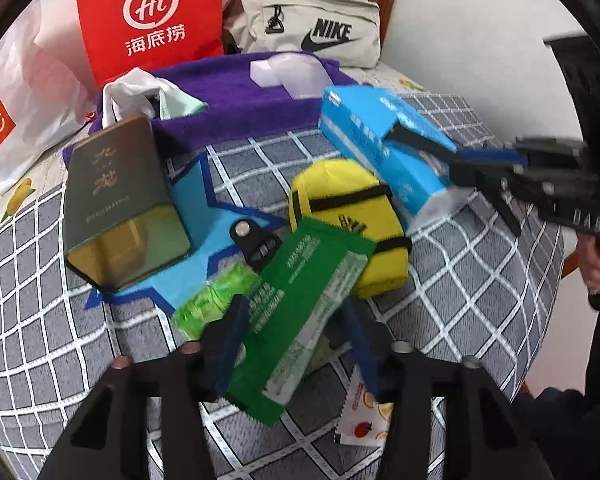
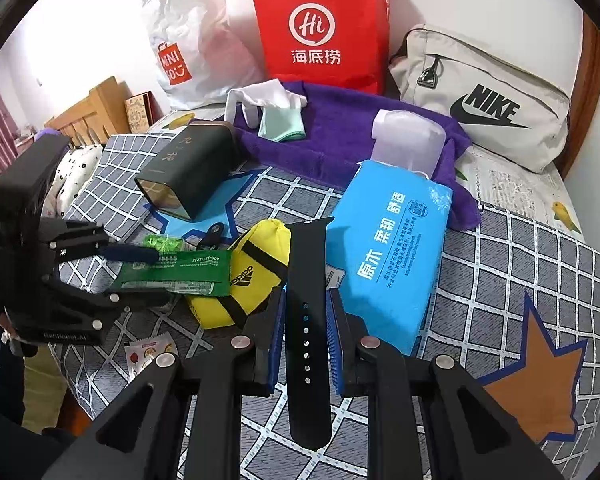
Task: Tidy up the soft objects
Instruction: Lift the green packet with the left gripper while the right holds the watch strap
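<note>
My left gripper (image 1: pixel 296 324) is shut on a green wet-wipe packet (image 1: pixel 300 316), held above the checked bedspread; it also shows in the right wrist view (image 2: pixel 176 272). My right gripper (image 2: pixel 306 316) is shut on a black watch strap (image 2: pixel 306 320), which hangs between its blue pads; this gripper also shows in the left wrist view (image 1: pixel 460 160). A yellow Adidas pouch (image 2: pixel 252 272), a blue tissue pack (image 2: pixel 396 248) and a crumpled green wrapper (image 1: pixel 208 300) lie on the bed. A purple towel (image 2: pixel 340 136) at the back carries a white sock (image 2: pixel 260 100), a mint cloth (image 2: pixel 282 122) and a pale lilac pack (image 2: pixel 410 140).
A dark tin box (image 2: pixel 188 168) and a second strap piece (image 1: pixel 254 240) lie on a blue star patch. A red paper bag (image 2: pixel 320 24), a white Miniso bag (image 2: pixel 188 44) and a beige Nike bag (image 2: pixel 488 100) stand at the wall. A small snack sachet (image 1: pixel 364 416) lies near.
</note>
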A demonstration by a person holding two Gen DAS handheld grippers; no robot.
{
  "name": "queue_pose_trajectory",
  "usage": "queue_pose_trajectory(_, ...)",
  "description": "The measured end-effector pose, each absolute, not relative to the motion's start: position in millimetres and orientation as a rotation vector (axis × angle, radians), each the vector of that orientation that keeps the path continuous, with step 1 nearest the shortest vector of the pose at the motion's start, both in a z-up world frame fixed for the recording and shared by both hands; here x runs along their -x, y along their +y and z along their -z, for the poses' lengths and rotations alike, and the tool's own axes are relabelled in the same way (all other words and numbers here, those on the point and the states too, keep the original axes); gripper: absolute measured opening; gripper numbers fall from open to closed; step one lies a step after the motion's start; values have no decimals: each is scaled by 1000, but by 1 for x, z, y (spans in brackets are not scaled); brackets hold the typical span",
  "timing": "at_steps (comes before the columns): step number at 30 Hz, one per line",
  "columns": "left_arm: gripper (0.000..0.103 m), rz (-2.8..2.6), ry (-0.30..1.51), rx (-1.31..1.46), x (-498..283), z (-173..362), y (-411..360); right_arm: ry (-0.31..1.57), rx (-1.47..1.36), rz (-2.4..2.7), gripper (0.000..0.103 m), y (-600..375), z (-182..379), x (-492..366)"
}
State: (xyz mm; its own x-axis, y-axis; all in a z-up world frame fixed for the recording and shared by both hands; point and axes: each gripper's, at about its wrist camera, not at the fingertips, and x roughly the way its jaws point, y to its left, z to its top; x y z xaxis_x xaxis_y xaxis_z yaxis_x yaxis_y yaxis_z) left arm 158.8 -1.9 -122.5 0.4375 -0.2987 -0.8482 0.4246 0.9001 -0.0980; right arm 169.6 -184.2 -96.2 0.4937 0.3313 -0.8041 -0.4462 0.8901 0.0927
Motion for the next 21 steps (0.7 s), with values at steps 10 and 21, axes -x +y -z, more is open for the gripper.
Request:
queue_pose_trajectory(10,77,529,1054,-176,-174,133,-13,950,132,-467,20,-186,97,-167)
queue_pose_trajectory(21,51,523,1038,-204,-166,133,-13,956,128,-475,20,-183,100,-168)
